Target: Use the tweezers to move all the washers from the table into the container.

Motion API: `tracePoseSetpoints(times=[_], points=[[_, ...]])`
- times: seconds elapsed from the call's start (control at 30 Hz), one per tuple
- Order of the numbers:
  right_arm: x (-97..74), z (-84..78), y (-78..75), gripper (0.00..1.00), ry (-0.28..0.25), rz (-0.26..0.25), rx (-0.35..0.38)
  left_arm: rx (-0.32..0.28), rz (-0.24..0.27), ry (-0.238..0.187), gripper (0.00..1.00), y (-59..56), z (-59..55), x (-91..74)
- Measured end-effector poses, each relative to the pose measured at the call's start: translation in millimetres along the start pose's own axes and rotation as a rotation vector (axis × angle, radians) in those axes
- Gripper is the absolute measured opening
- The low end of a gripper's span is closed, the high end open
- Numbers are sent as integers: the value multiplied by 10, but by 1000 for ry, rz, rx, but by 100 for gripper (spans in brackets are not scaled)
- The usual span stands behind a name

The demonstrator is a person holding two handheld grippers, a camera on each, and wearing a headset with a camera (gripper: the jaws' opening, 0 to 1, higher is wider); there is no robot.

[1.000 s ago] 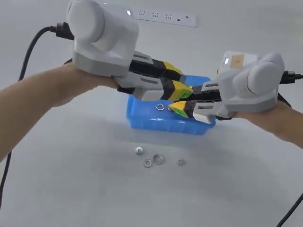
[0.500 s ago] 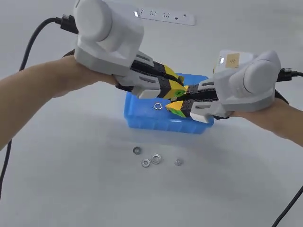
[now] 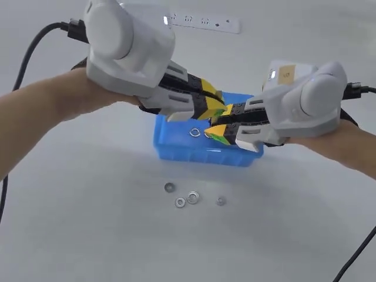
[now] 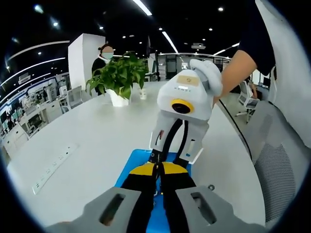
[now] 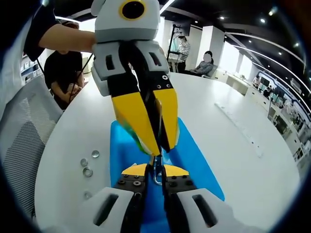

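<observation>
Left tongs point(image 3: 218, 107) and right tongs point(image 3: 212, 133) both clamped on the tweezers point(image 5: 156, 161), directly over the container point(image 3: 176, 149). Washer point(image 5: 158, 179) pinched at tweezers' tip, above container. Four loose washers point(image 3: 193, 197) on bench point(image 3: 88, 229) just before container. Best: relax squeeze gently, low, so it drops inside.

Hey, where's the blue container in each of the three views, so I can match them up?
Head view: blue container at centre, loose washers on the table nearer the camera.
Left gripper view: bottom centre, beneath the jaws.
Right gripper view: lower centre, stretching away under the jaws.
Shared landmark: the white power strip on the table.
</observation>
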State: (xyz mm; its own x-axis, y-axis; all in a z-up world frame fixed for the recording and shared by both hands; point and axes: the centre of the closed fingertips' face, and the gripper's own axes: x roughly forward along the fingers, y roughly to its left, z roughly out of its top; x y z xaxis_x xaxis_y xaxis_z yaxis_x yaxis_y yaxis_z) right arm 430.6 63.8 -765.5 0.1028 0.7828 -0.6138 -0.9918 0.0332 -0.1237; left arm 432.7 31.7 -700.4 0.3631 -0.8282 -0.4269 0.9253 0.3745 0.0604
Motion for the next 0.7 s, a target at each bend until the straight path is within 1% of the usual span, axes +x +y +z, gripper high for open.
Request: tracePoseSetpoints(times=[0.07, 0.2, 0.33, 0.5, 0.6, 0.67, 0.7], points=[[-6, 9, -3, 12, 1, -6, -9, 17, 10, 6, 7, 11, 10, -5], [-12, 34, -27, 14, -3, -19, -12, 22, 17, 3, 7, 16, 38, -28], [-15, 56, -32, 16, -6, -26, -10, 27, 20, 4, 7, -14, 83, -52], [-40, 61, -25, 17, -4, -35, -10, 30, 44, -6, 7, 20, 141, -136], [-84, 78, -35, 17, -10, -51, -6, 27, 55, -9, 7, 22, 169, -195], [-112, 96, -43, 18, -18, -59, 1, 14, 61, -13, 7, 6, 193, -246], [-131, 107, -54, 19, -23, -67, 10, 10, 70, -18, 7, 22, 165, -268]])
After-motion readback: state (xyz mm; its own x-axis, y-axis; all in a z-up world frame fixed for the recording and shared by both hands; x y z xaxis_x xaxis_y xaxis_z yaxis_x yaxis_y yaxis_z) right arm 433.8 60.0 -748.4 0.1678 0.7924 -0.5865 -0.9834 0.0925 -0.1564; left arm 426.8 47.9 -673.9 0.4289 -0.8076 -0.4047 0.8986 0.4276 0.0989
